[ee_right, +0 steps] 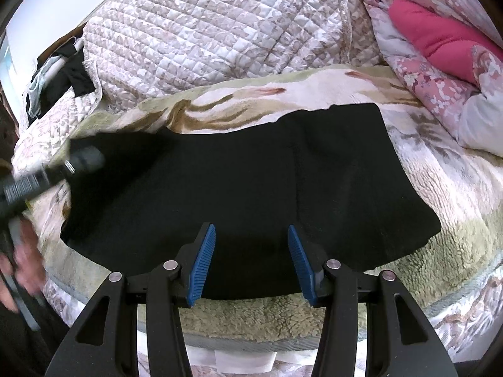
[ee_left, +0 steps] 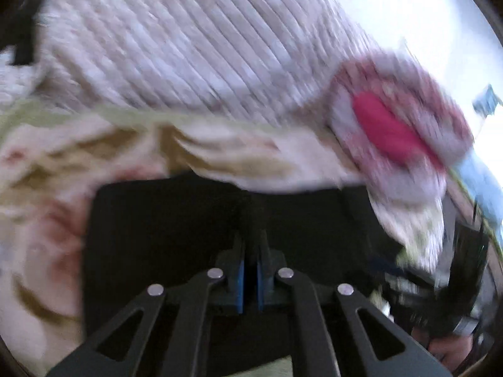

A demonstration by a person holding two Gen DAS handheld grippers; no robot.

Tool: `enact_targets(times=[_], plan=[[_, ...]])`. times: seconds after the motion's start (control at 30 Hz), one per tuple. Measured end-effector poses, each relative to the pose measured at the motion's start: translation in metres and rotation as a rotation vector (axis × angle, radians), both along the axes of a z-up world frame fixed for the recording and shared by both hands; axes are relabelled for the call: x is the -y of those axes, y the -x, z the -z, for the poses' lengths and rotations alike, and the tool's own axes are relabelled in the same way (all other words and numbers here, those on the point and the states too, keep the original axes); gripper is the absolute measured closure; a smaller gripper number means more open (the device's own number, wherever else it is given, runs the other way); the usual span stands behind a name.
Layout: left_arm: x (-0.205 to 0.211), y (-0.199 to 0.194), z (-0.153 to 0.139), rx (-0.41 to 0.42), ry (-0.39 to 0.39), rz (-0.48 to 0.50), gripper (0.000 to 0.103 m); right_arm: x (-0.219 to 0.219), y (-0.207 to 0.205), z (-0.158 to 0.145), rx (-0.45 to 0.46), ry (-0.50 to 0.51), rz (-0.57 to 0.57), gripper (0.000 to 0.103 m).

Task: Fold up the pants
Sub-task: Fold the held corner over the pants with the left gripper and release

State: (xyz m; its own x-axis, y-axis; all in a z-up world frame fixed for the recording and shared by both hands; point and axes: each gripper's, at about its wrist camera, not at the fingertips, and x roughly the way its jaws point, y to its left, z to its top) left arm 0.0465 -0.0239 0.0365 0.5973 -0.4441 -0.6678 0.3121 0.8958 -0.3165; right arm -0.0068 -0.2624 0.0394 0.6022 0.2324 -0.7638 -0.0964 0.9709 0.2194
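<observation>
Black pants (ee_right: 251,182) lie spread flat on a fleece blanket (ee_right: 456,207) on the bed. My right gripper (ee_right: 251,235) is open, its blue pads above the pants' near edge, holding nothing. My left gripper shows blurred at the far left of the right wrist view (ee_right: 78,161), at the pants' left edge. In the blurred left wrist view the left gripper (ee_left: 250,245) has its blue pads nearly together in front of the black pants (ee_left: 188,220); whether cloth is pinched between them I cannot tell.
A quilted bedspread (ee_right: 220,25) is bunched at the back of the bed. A pink floral duvet with a magenta pillow (ee_right: 440,37) lies at the right. Dark clothes (ee_right: 63,78) hang at the far left. The mattress edge (ee_right: 239,342) is near me.
</observation>
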Motion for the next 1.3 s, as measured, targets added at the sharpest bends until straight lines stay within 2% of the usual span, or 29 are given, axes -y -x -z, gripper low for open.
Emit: enact_targets(times=[0.1,0.3,0.37,0.5,0.57,0.6,0.67,0.7,0.73,0.8,0.87,0.9,0.93,1.0,1.07,1.1,1.17,1.23,1.3], plan=[[0.018,0.006,0.032,-0.082,-0.025,0.044,0.097,0.003,-0.001,0.004,-0.016,-0.019,0.008,0.054],[0.014,0.010,0.021,-0.067,0.037,0.050,0.097,0.006,-0.003,0.004,-0.020,-0.068,0.018,0.054],[0.015,0.015,0.024,-0.086,0.051,0.068,0.097,0.005,-0.003,0.002,-0.010,-0.079,0.016,0.054],[0.019,0.025,0.019,-0.068,0.064,0.114,0.097,-0.001,-0.003,0.002,-0.004,-0.077,-0.009,0.054],[0.025,0.022,0.026,-0.107,0.055,0.171,0.095,-0.005,-0.004,0.003,-0.004,-0.074,-0.018,0.054],[0.025,0.022,0.029,-0.130,0.055,0.170,0.094,-0.006,-0.005,0.003,-0.003,-0.075,-0.021,0.054],[0.023,0.025,0.023,-0.131,0.090,0.186,0.082,-0.009,-0.006,0.002,-0.003,-0.092,-0.034,0.054],[0.020,0.025,0.019,-0.134,0.110,0.194,0.071,-0.009,-0.006,0.003,-0.004,-0.099,-0.039,0.054],[0.014,0.025,0.013,-0.134,0.138,0.185,0.062,-0.011,-0.006,0.003,-0.006,-0.104,-0.046,0.054],[-0.002,0.025,0.000,-0.102,0.170,0.138,0.060,-0.014,-0.007,0.002,-0.014,-0.108,-0.057,0.054],[-0.026,0.022,-0.010,-0.055,0.141,0.032,0.052,-0.019,-0.008,0.000,-0.021,-0.136,-0.084,0.054],[-0.040,0.019,-0.011,-0.039,0.101,-0.051,0.048,-0.023,-0.009,-0.003,-0.020,-0.157,-0.104,0.054],[-0.053,0.016,-0.008,-0.033,0.069,-0.121,0.048,-0.027,-0.010,-0.004,-0.018,-0.163,-0.117,0.054],[-0.075,0.007,0.007,-0.104,0.033,-0.224,0.048,-0.039,-0.011,-0.008,0.001,-0.168,-0.161,0.054],[-0.089,0.004,0.021,-0.171,0.049,-0.278,0.048,-0.053,-0.011,-0.007,0.011,-0.150,-0.211,0.054],[-0.092,0.005,0.026,-0.185,0.046,-0.289,0.048,-0.061,-0.012,-0.001,-0.003,-0.111,-0.235,0.054],[-0.092,0.009,0.023,-0.159,0.021,-0.300,0.048,-0.071,-0.016,0.016,-0.075,-0.026,-0.247,0.058],[-0.095,0.012,0.015,-0.121,0.004,-0.328,0.048,-0.068,-0.013,0.014,-0.067,-0.022,-0.233,0.059],[-0.100,0.013,0.007,-0.091,0.022,-0.350,0.048,-0.064,-0.011,0.004,-0.026,-0.016,-0.214,0.059]])
